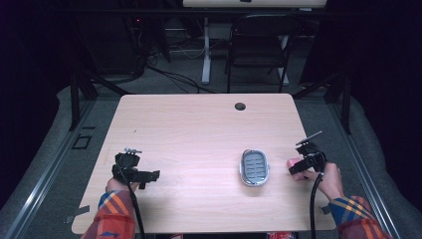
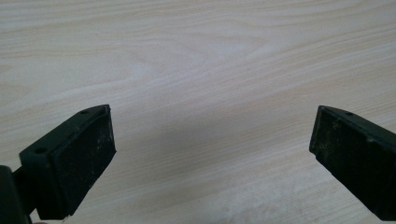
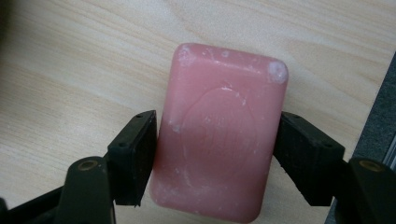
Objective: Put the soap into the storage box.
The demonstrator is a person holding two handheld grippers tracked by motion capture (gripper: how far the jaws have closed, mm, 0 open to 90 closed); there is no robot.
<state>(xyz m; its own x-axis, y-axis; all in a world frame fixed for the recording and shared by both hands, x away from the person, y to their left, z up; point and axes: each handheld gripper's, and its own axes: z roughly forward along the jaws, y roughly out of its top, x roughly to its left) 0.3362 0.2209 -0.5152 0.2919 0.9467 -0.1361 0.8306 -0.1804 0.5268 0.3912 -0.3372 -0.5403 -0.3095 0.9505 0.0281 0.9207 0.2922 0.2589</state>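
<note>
A pink bar of soap (image 3: 219, 130) lies flat on the wooden table near its right edge, and my right gripper (image 3: 215, 154) is shut on it, a jaw pressed against each long side. From the high view the soap (image 1: 292, 163) peeks out just left of the right gripper (image 1: 300, 167). A grey slatted soap dish (image 1: 254, 167) sits empty on the table, a short way left of the soap. My left gripper (image 1: 152, 175) rests low over the table's left front, jaws wide apart with bare wood between them (image 2: 212, 154).
The light wooden table (image 1: 199, 134) has a round cable hole (image 1: 240, 106) at its far edge. The right edge of the table runs close beside the soap, with grey floor (image 3: 378, 121) past it. A black chair (image 1: 259, 45) stands behind the table.
</note>
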